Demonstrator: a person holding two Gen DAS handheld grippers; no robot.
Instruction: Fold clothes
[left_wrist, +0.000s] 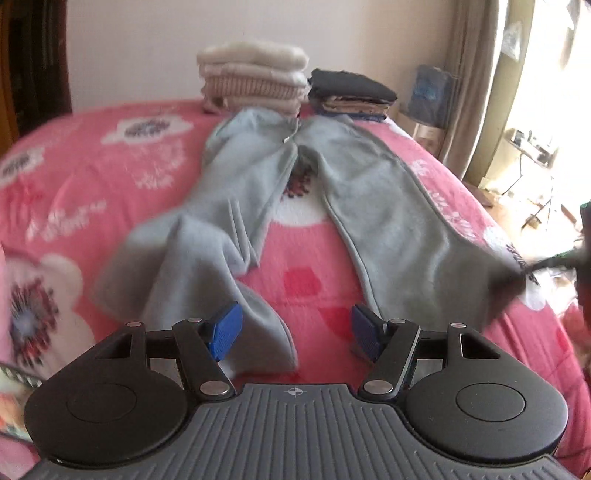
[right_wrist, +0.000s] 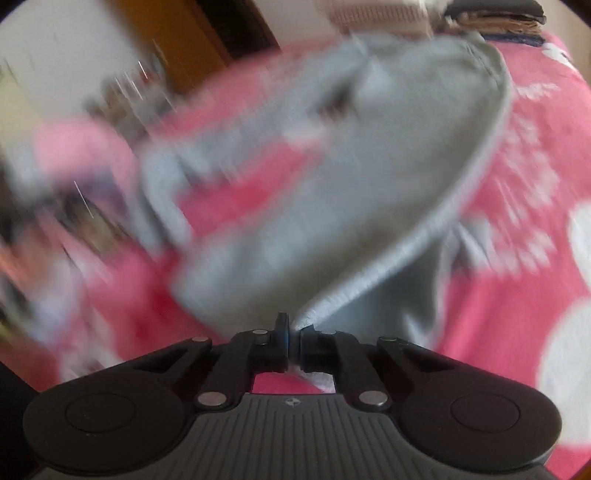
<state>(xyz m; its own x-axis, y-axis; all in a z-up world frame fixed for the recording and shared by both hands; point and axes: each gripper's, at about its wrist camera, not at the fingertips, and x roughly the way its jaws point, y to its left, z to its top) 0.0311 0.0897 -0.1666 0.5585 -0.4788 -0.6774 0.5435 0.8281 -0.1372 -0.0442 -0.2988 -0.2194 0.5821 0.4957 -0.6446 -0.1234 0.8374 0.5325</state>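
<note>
- Two legs of grey-blue trousers (left_wrist: 236, 206) lie splayed on a pink bedspread (left_wrist: 92, 177), waist at the far end, hems near.
- Fabric looks soft and fleecy, with a raised seam running down each leg.
- A drawstring tip (left_wrist: 287, 139) shows at the waist, where the two legs part.
- In the left wrist view the left leg is rumpled, with folds and a doubled-over edge near its hem; the right leg lies flatter and runs out to the right.
- Between the legs the bedspread shows a white flower with a dark centre.
- The left gripper (left_wrist: 295, 332) hovers low over the near end of the trousers, jaws wide apart, blue pads (left_wrist: 225, 330) bare and holding nothing; its left pad sits over the left hem.
- The right gripper (right_wrist: 293, 341) has its jaws pinched nearly together on a ribbed edge of the trousers (right_wrist: 332, 177); cloth bunches between the fingers and rises from them in a taut ridge.
- The right wrist view is heavily blurred, so which part of the trousers is pinched cannot be told for sure.
- Just beyond the waist stands a cream pile (left_wrist: 253, 79) of folded knitwear, and to its right a lower dark pile (left_wrist: 351, 94) of folded clothes, both by the wall.
</note>
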